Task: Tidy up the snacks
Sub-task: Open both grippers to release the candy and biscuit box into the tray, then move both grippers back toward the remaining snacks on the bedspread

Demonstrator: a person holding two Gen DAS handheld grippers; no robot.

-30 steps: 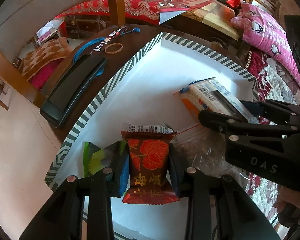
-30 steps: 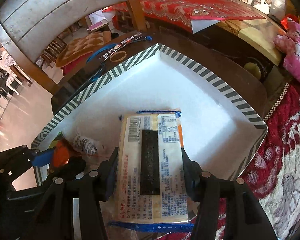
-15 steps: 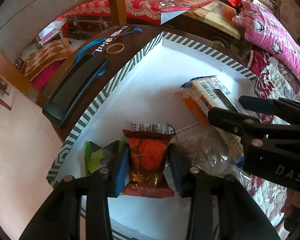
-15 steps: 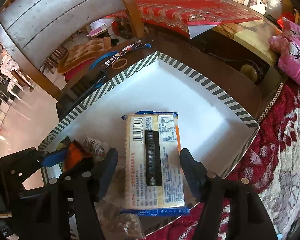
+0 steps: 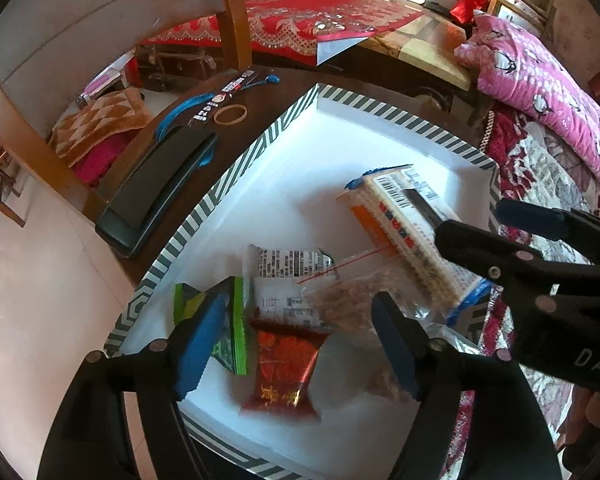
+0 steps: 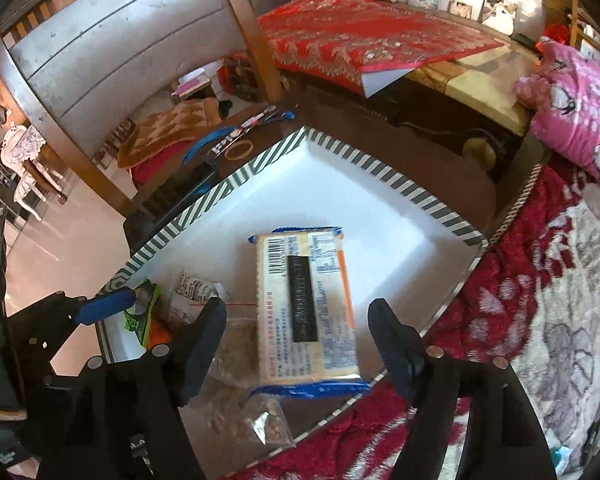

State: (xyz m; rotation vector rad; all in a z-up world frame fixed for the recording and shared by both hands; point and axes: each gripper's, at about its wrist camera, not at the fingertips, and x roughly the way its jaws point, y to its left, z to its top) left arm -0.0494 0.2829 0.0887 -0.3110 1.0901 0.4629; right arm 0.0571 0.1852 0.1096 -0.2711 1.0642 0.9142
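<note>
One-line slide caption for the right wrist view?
Right tongs opening above cream blue-edged cracker packet lying in white striped-rim tray.

We see both jaws opening: the red rose-printed snack packet [image 5: 283, 368] and the long cream biscuit pack [image 6: 306, 312] now lie released.

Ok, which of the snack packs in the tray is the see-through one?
The clear zip bag with the red seal line, lying between the red rose packet and the long cracker pack. Its brown contents show through; every other pack has a printed, opaque wrapper.
</note>
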